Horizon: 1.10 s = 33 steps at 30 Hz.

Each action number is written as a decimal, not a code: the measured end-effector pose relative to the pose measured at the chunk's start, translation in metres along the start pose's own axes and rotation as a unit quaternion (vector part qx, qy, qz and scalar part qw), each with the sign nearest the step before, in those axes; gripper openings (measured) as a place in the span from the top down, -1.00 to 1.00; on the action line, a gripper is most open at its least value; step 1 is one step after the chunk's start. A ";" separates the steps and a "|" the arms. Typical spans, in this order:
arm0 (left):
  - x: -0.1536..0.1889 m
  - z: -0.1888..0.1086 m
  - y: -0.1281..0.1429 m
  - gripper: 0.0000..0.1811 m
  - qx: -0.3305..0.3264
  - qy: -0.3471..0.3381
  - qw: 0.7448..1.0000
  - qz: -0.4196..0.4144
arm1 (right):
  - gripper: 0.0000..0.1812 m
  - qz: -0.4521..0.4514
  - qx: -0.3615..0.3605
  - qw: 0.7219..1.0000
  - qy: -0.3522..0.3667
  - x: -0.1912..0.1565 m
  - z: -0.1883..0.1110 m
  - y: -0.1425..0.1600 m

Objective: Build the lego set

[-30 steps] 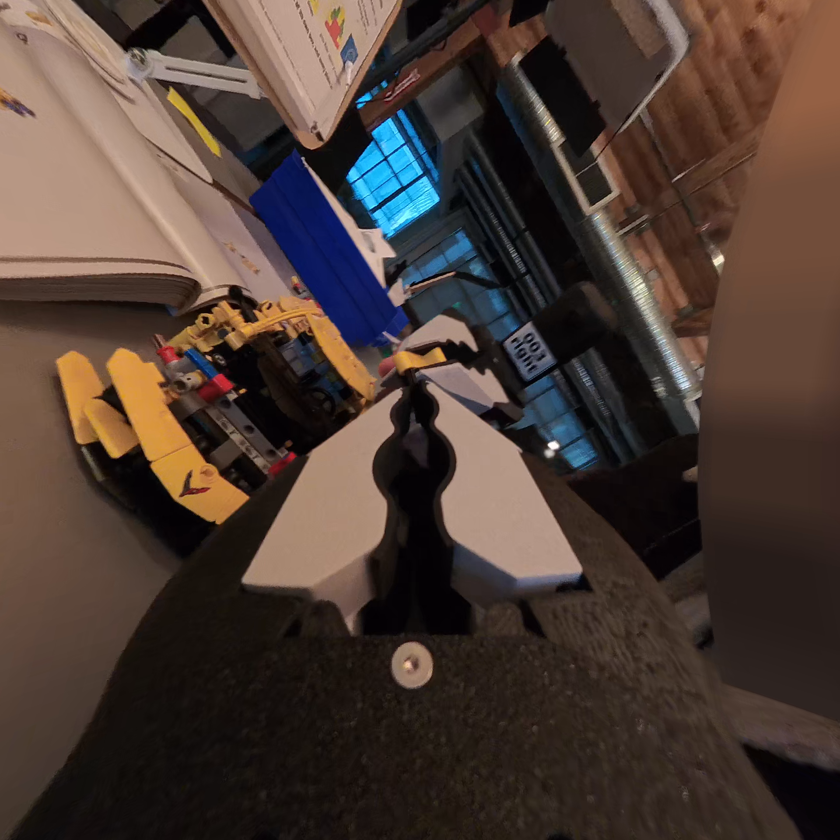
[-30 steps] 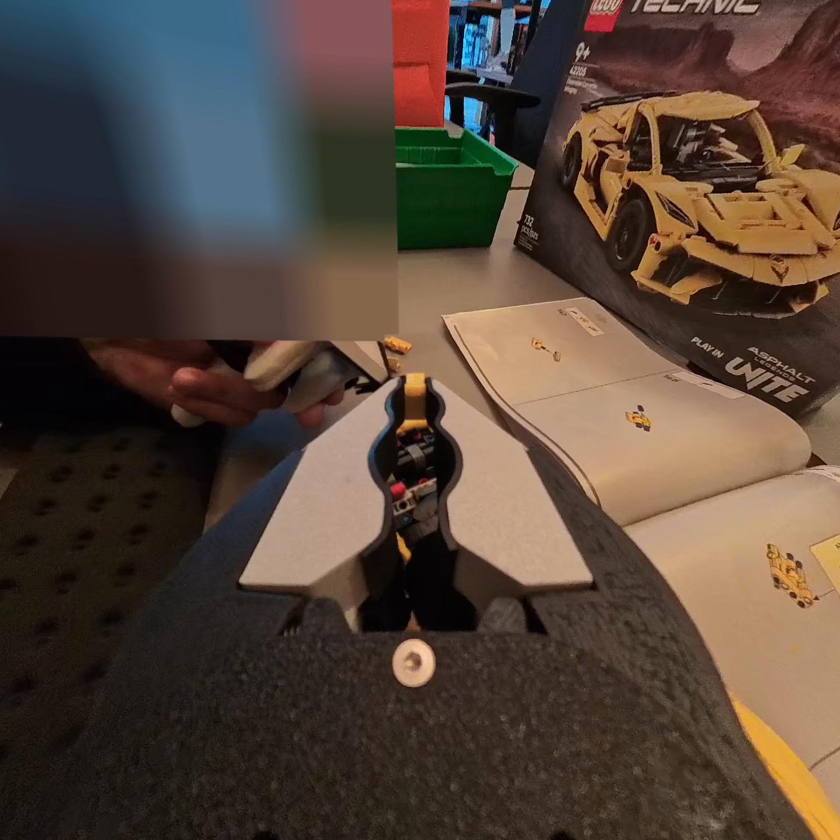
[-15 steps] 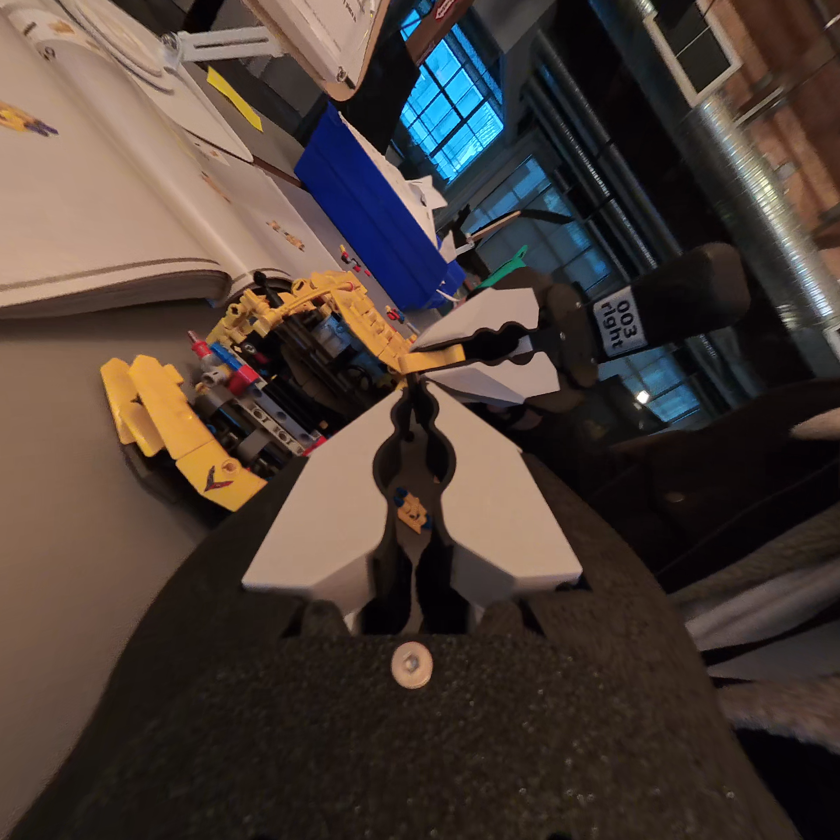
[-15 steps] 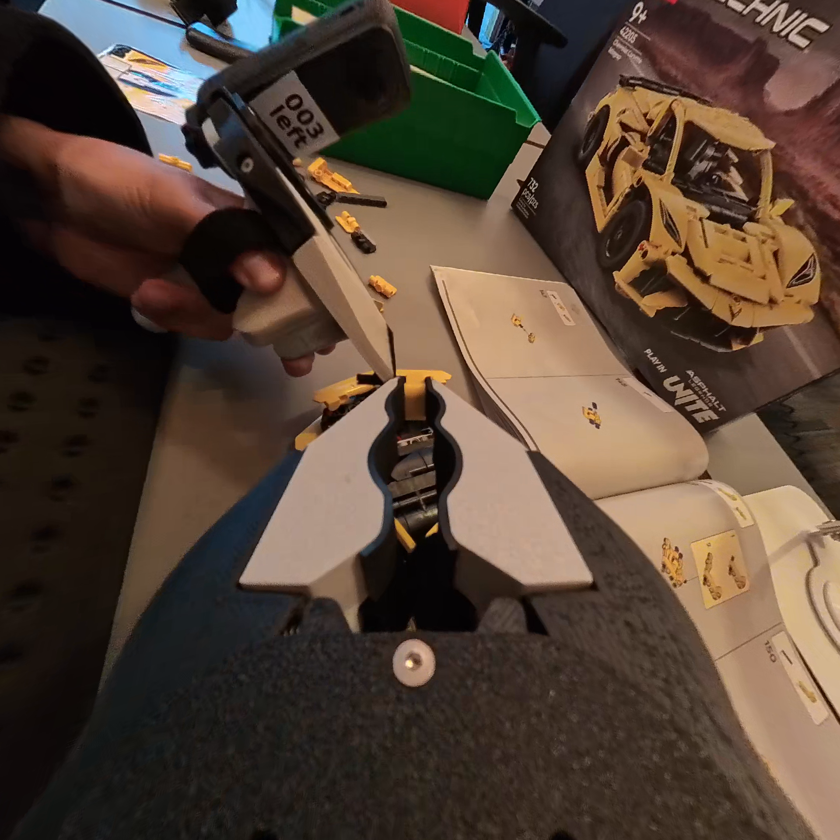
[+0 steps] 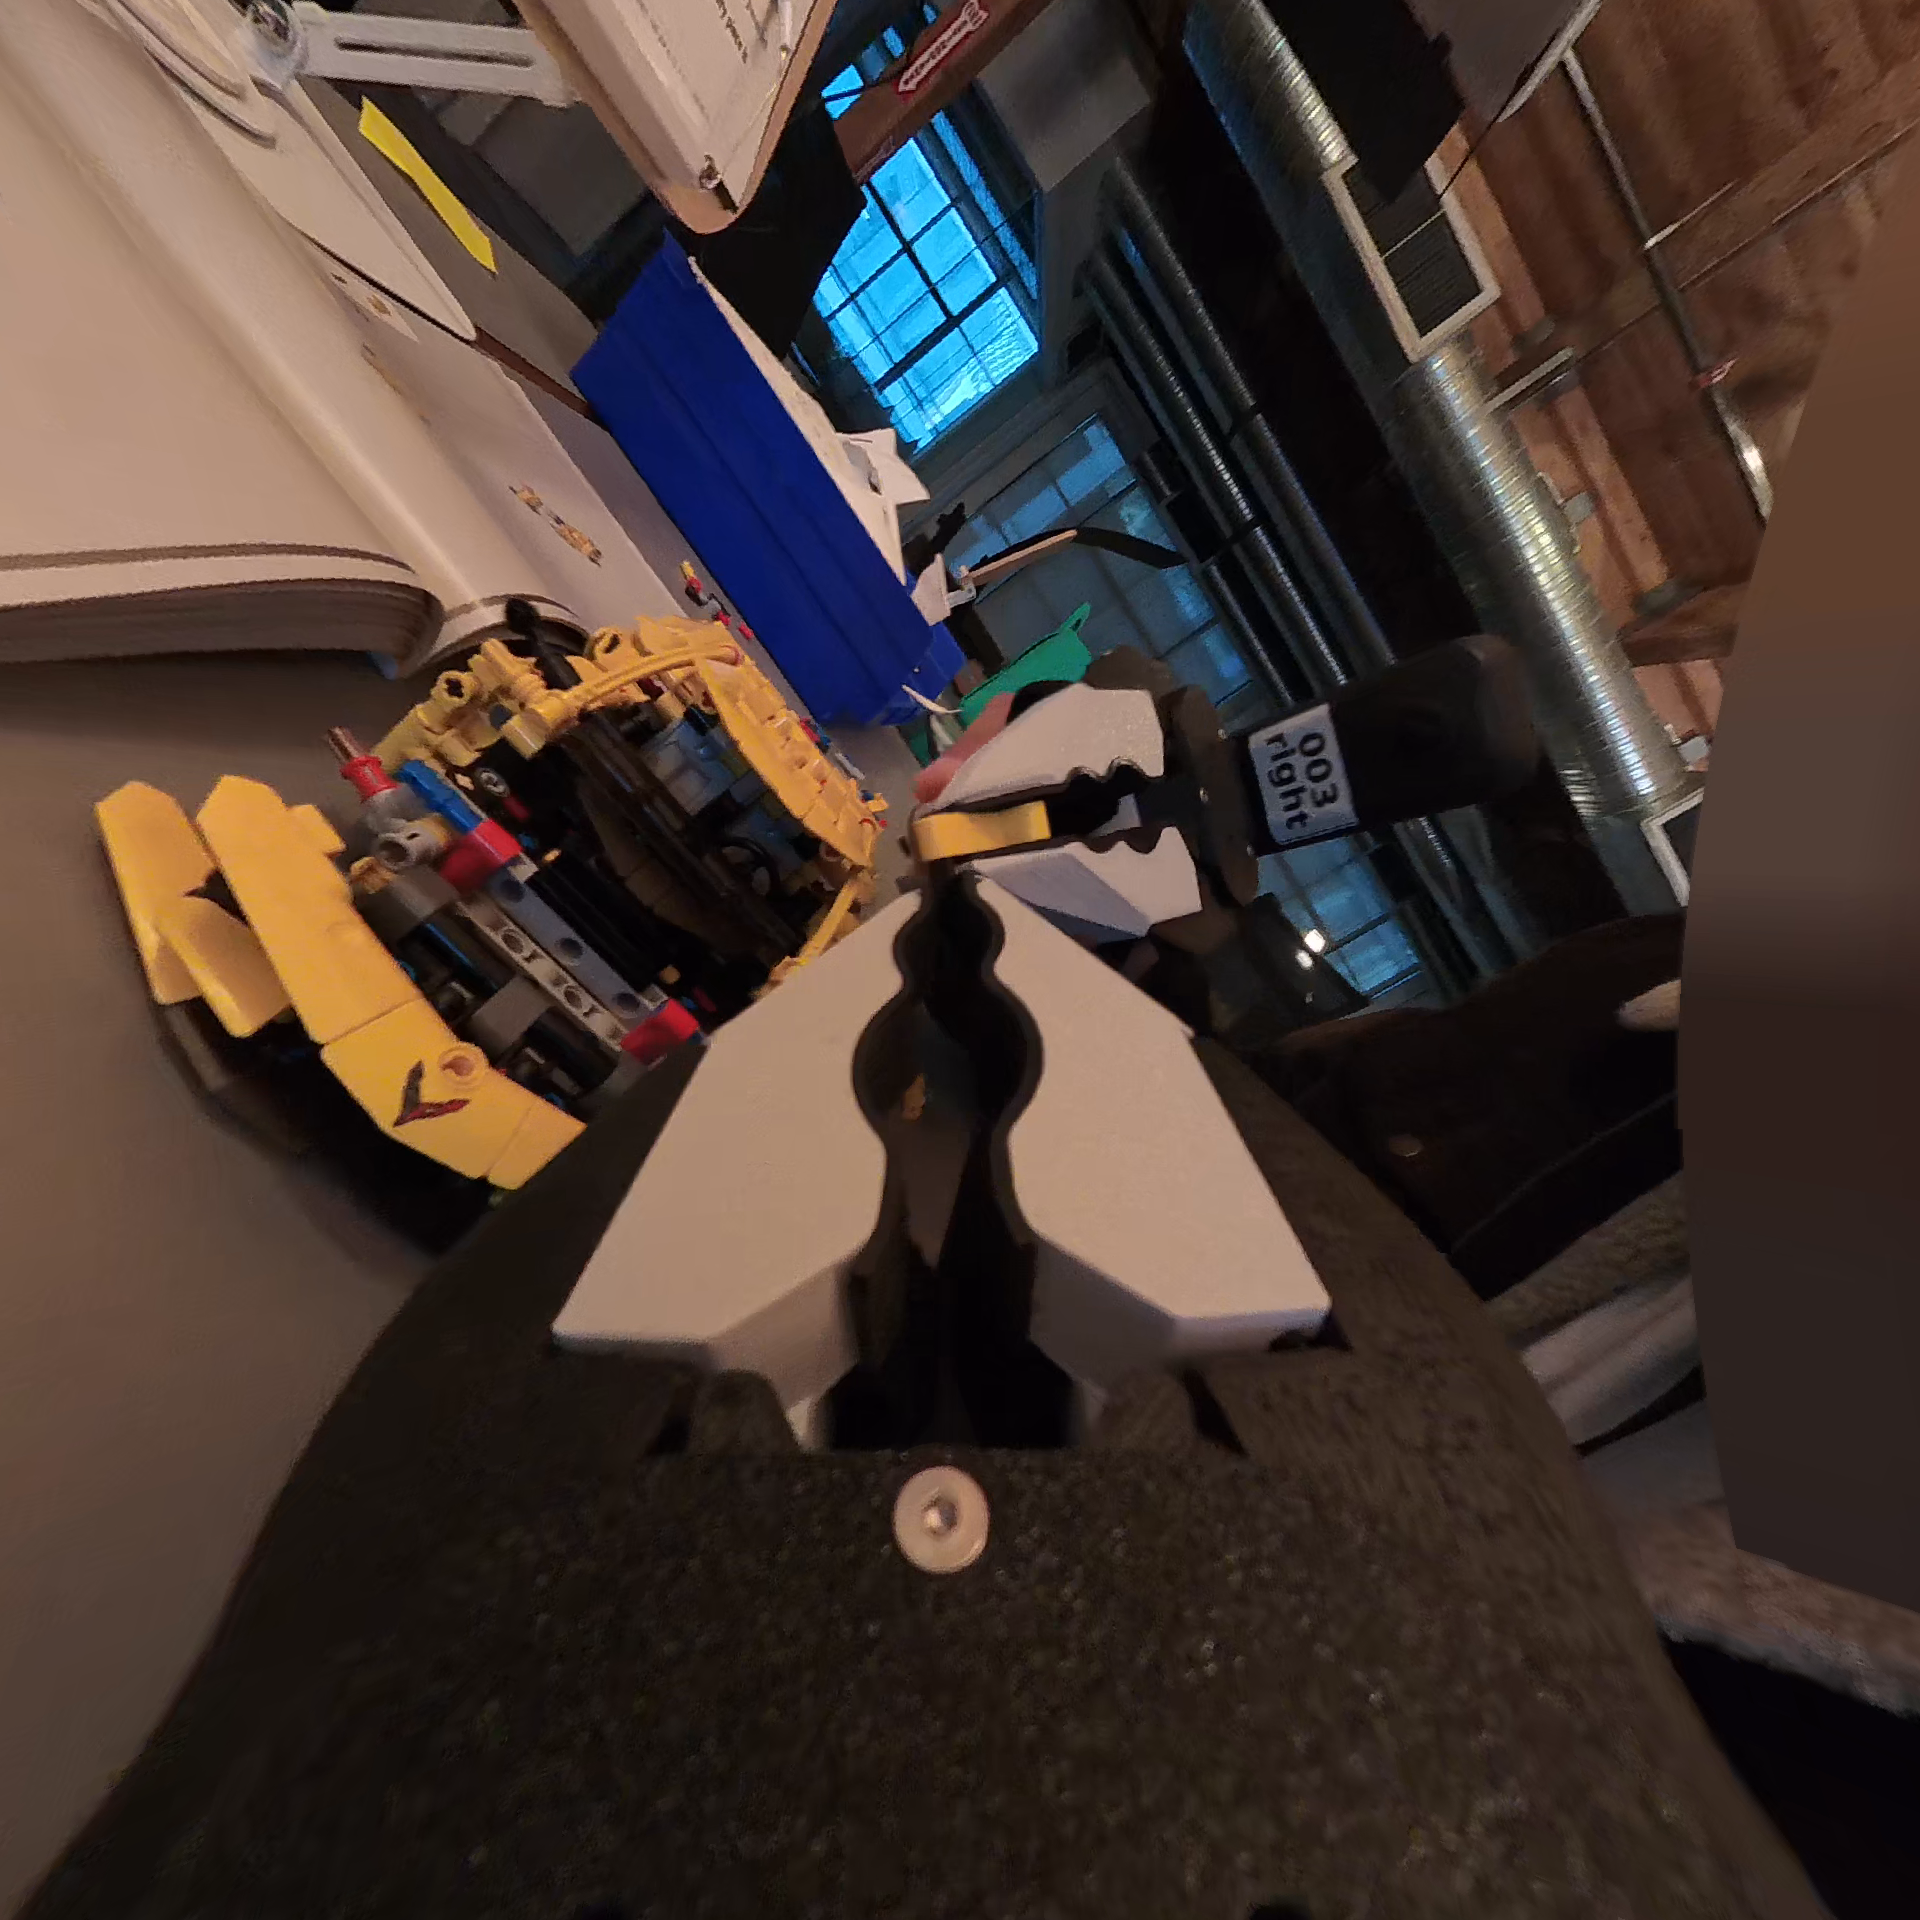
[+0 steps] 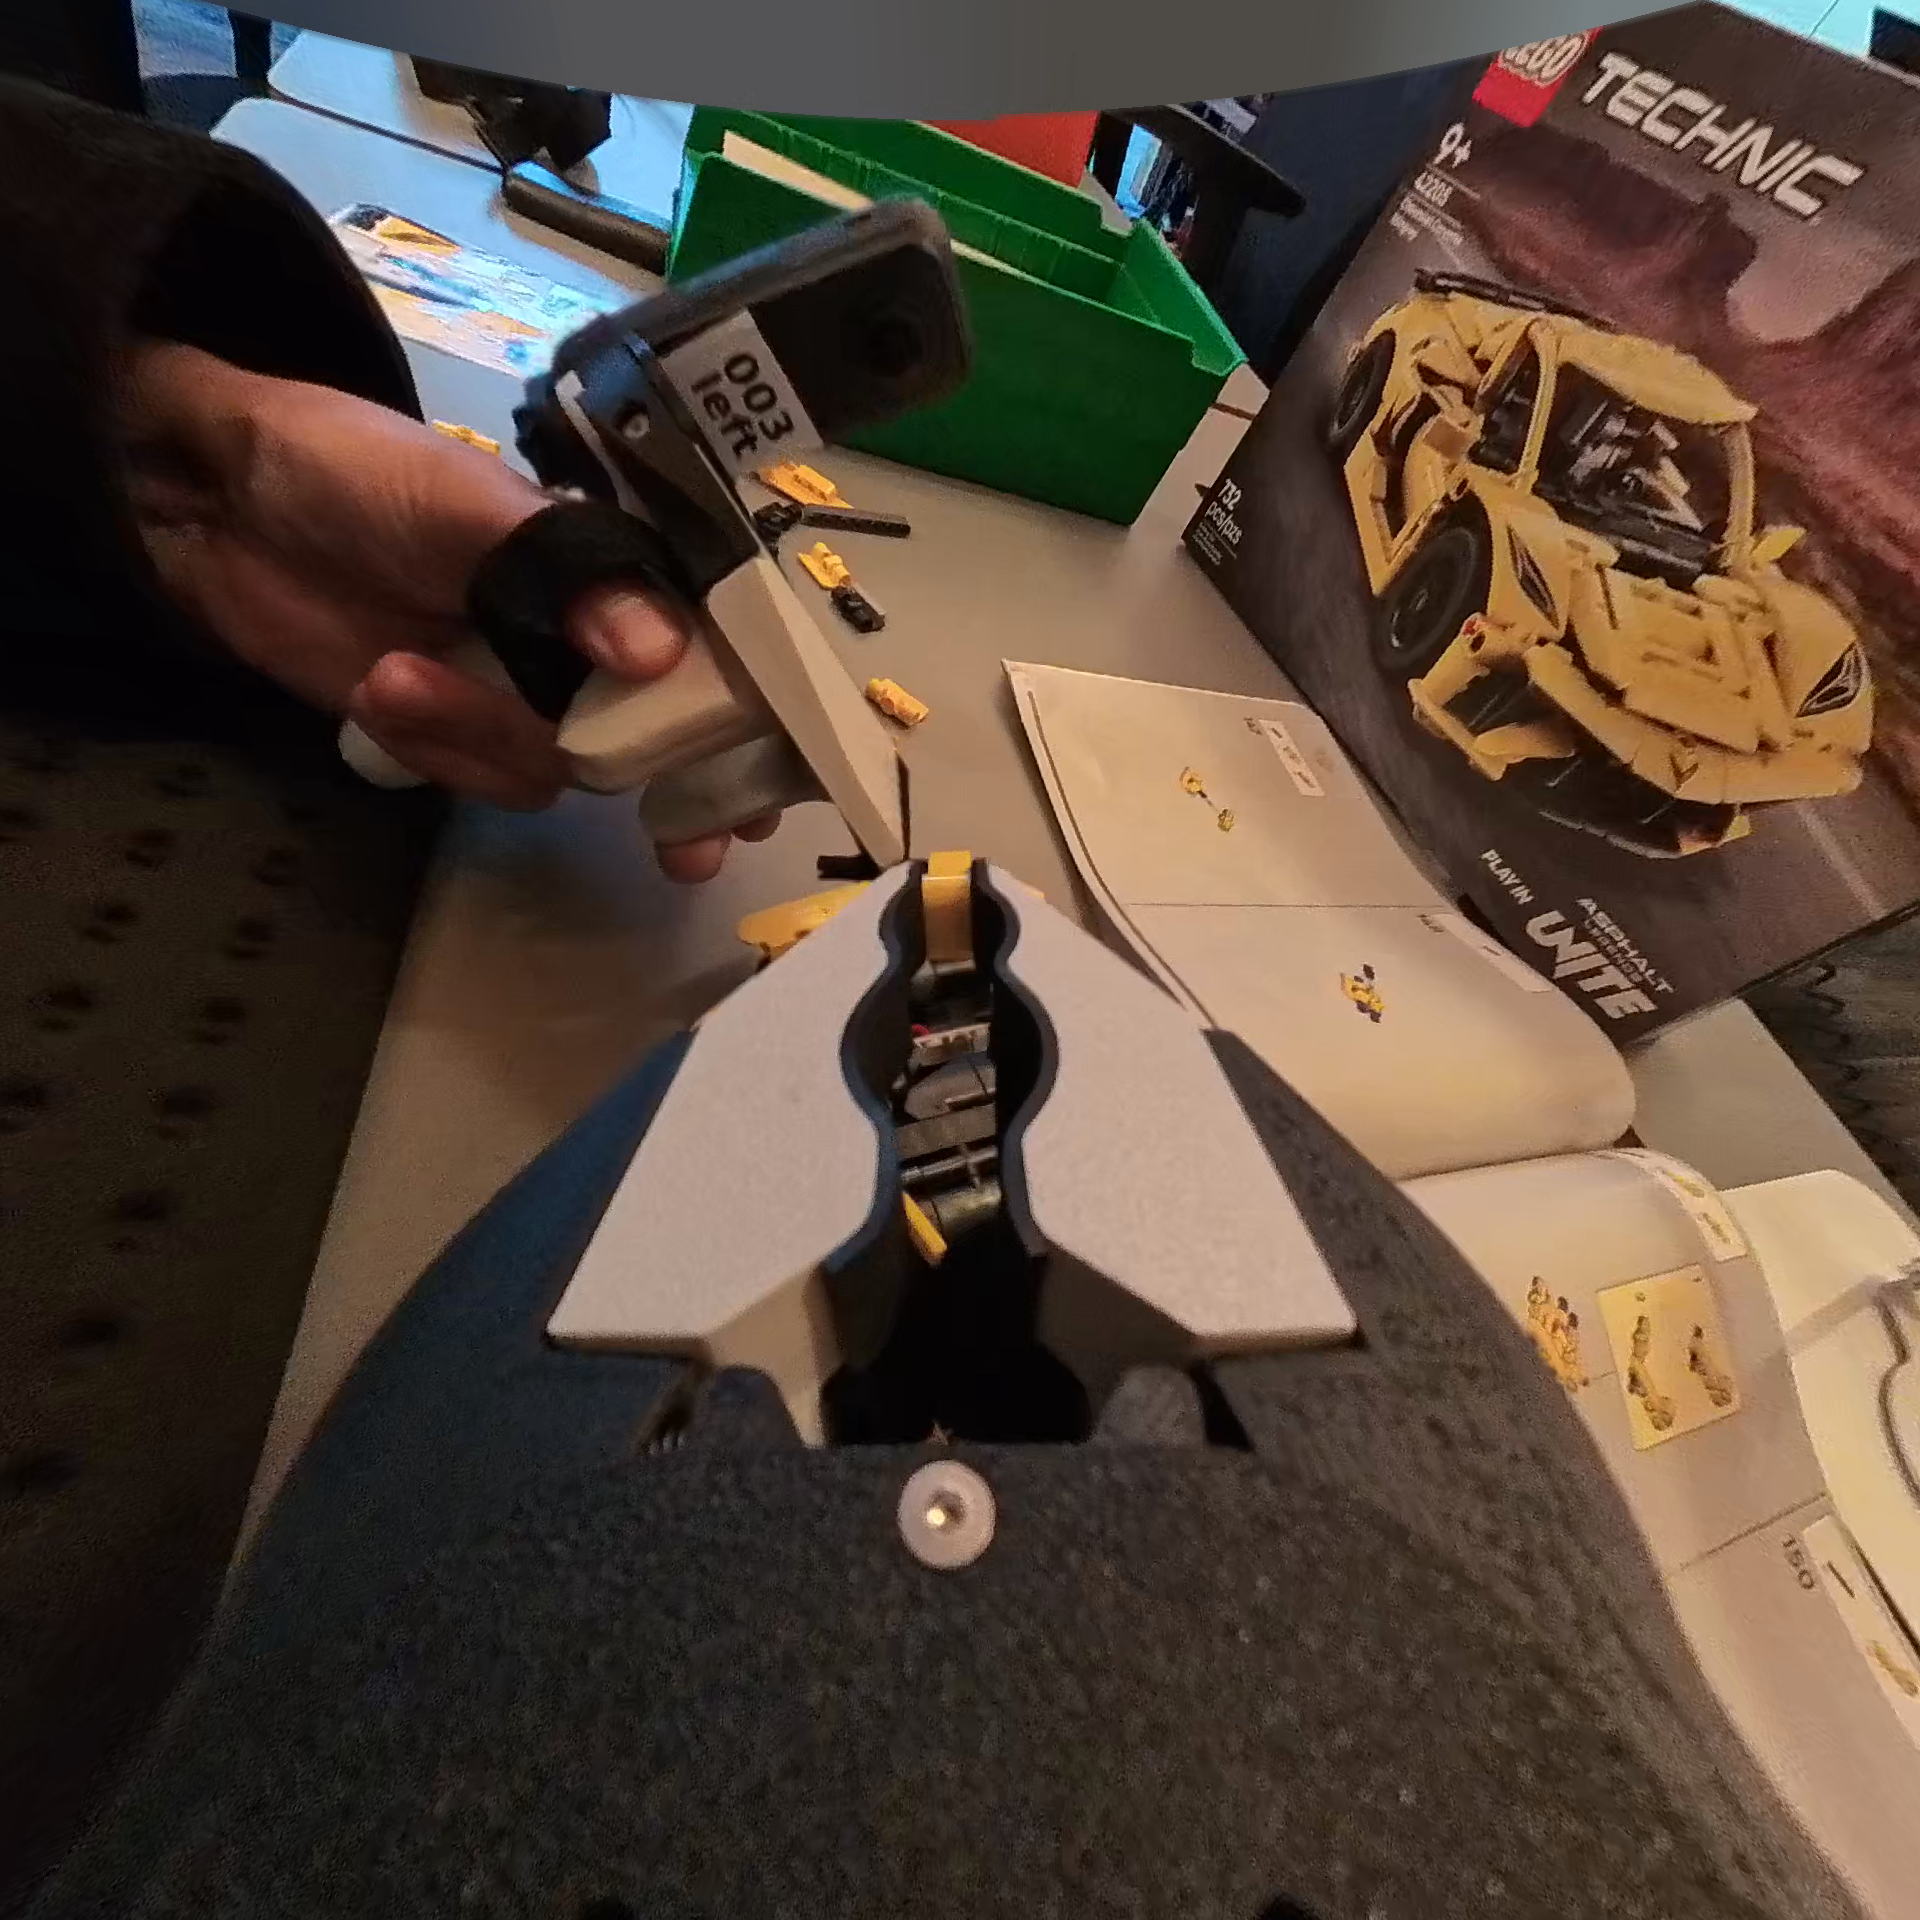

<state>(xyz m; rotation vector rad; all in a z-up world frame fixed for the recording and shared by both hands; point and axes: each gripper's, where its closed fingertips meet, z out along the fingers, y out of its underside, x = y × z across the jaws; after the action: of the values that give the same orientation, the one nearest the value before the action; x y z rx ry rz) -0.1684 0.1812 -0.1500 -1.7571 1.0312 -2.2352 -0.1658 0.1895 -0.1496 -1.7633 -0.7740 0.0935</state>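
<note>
The partly built yellow Lego car (image 5: 499,883) lies on the grey table, left of my left gripper (image 5: 940,896). The left gripper is shut, and nothing shows between its tips. My right gripper (image 6: 948,873) is shut on a small yellow Lego piece (image 6: 948,904). In the left wrist view the right gripper (image 5: 1029,821) holds that yellow piece (image 5: 977,831) just beyond my left fingertips, beside the car's rear. In the right wrist view the left gripper (image 6: 883,800), held by a hand (image 6: 312,582), points down with its tip almost touching the yellow piece. The car (image 6: 940,1101) is mostly hidden under my right fingers.
An open instruction book (image 6: 1299,935) lies to the right, with the Lego box (image 6: 1558,540) standing behind it. A green bin (image 6: 1018,343) stands at the back. Several loose yellow and black pieces (image 6: 836,571) lie before it. A blue bin (image 5: 748,488) stands beyond the car. Only a small space, under 4 cm, lies between the two pairs of fingers.
The two grippers have come together over the car. The left gripper's tip has dropped to just beside the yellow piece held in the right gripper. Both stay shut.
</note>
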 end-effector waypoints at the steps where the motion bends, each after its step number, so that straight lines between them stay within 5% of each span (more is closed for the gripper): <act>1: 0.000 0.000 0.000 0.99 0.002 0.003 1.000 -0.004 | 0.93 0.001 0.001 1.000 -0.002 0.000 0.000 0.000; 13: 0.005 -0.003 -0.005 0.98 0.021 0.023 0.999 -0.013 | 0.92 0.016 0.018 1.000 0.016 0.000 0.002 -0.006; 33: 0.028 0.002 0.002 0.98 -0.002 0.079 0.997 0.014 | 0.92 0.165 0.075 0.976 -0.119 -0.011 -0.013 -0.018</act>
<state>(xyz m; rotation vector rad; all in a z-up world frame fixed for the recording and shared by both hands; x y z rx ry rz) -0.1761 0.1653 -0.1279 -1.5785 1.0835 -2.3889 -0.1770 0.1745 -0.1328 -1.7406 -0.6176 0.5815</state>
